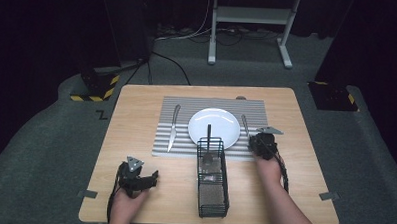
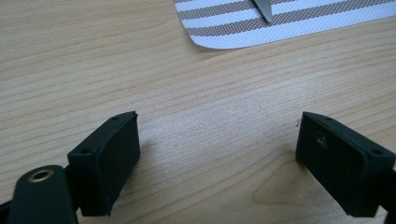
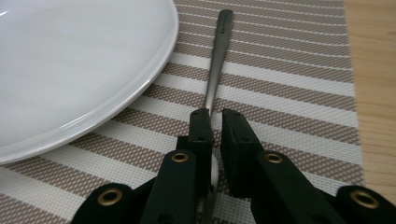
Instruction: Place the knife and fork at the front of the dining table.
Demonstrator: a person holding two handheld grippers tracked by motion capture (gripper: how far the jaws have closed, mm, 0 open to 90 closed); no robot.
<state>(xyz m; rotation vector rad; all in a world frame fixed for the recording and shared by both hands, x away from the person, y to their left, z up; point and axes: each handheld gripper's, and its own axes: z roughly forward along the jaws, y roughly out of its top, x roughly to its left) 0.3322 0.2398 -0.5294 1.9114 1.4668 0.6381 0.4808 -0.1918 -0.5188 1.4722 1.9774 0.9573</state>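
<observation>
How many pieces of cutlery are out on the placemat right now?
2: a knife left of the plate, and a utensil right of it, clamped in the right gripper. The wire caddy may hide more.

White plate (image 1: 214,126) on striped placemat (image 1: 185,146); knife (image 1: 173,128) at its left; wire basket (image 1: 212,180) just below.
</observation>
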